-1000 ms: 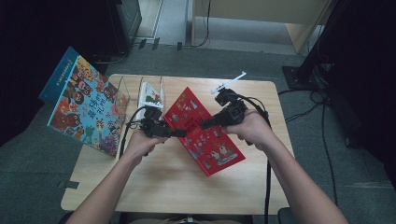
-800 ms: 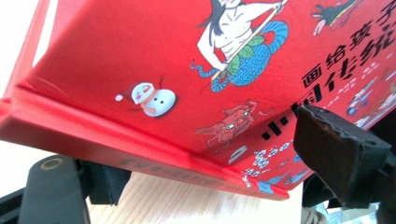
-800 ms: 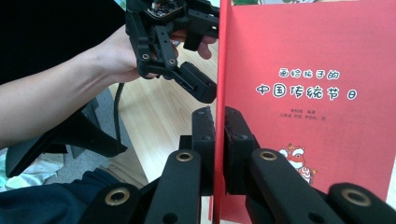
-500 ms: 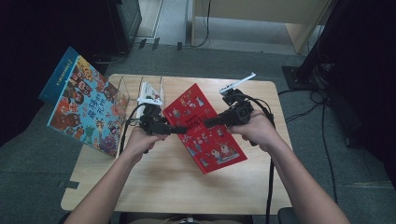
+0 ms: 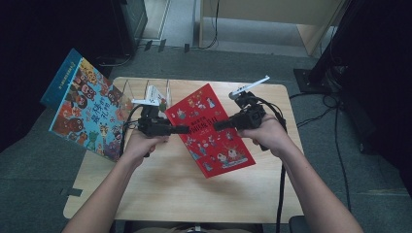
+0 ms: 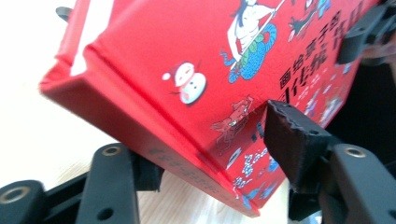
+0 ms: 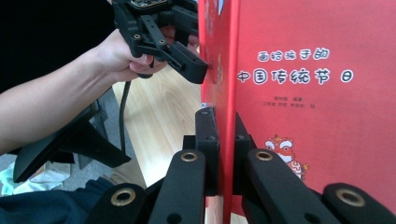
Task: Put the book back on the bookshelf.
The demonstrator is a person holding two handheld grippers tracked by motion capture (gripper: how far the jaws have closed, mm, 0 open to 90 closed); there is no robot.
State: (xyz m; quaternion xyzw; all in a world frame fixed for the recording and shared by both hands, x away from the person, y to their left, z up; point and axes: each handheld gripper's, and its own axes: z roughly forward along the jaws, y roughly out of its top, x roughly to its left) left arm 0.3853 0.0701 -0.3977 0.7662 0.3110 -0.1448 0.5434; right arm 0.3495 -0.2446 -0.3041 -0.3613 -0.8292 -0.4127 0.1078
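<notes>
I see big illustrated book [image 5: 85, 114] leaning off table's [image 5: 194, 194] left edge, blue spine up. Clear divider rack [image 5: 145, 90] at table's far side, small booklet [image 5: 155, 97] in it. Grey carpet [image 5: 369, 194] around; cables on floor [image 5: 335, 104] at right.

Black hand-held gripper [image 5: 197, 128], brass-ringed screw holes, trailing black cable; bare forearms.

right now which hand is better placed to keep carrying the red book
Right. The right gripper is shut on the red book cover; the left gripper's fingers, just closing, bracket the spine without clamping.
</notes>
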